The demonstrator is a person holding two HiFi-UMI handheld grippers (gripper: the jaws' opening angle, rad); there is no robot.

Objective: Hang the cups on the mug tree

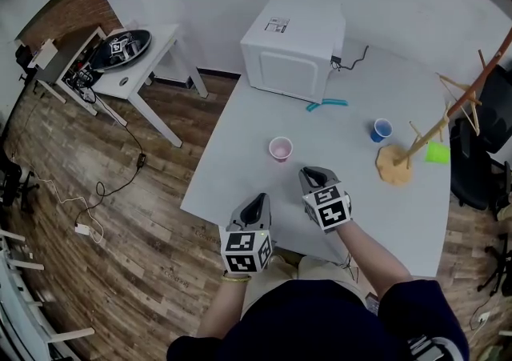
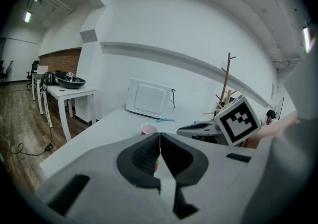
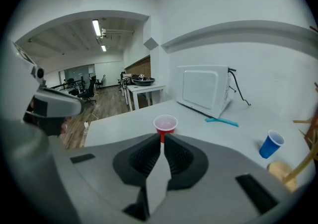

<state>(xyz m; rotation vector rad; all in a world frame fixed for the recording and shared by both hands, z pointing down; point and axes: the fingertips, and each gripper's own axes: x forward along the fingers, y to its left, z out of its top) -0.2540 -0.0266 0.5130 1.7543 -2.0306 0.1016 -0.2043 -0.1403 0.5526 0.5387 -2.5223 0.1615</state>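
As we look down on the white counter (image 1: 232, 159), we list its contents as follows: one pink cup (image 1: 281, 149), upright with its mouth up, near the middle of the counter and just ahead of both grippers; one blue cup (image 1: 381, 130), also upright, to the right of the pink one and near the foot of the mug tree (image 1: 394, 166); the mug tree itself, wooden, on a round base at the counter's right side, with neither cup touching it; one bright green item (image 1: 437, 152) just beside that base, possibly a third cup, though it is too small for us to be sure; one white microwave (image 1: 294, 46) at the far end, with a teal strip (image 1: 326, 103) lying before it.

Left gripper (image 1: 258, 202): at the counter's near edge; its fingers (image 2: 144, 156) pressed together with nothing between them.

Right gripper (image 1: 314, 174): over the counter, slightly ahead of the left; fingers closed tip to tip, empty; in the right gripper view we see the pink cup straight beyond the tips, apart from them.
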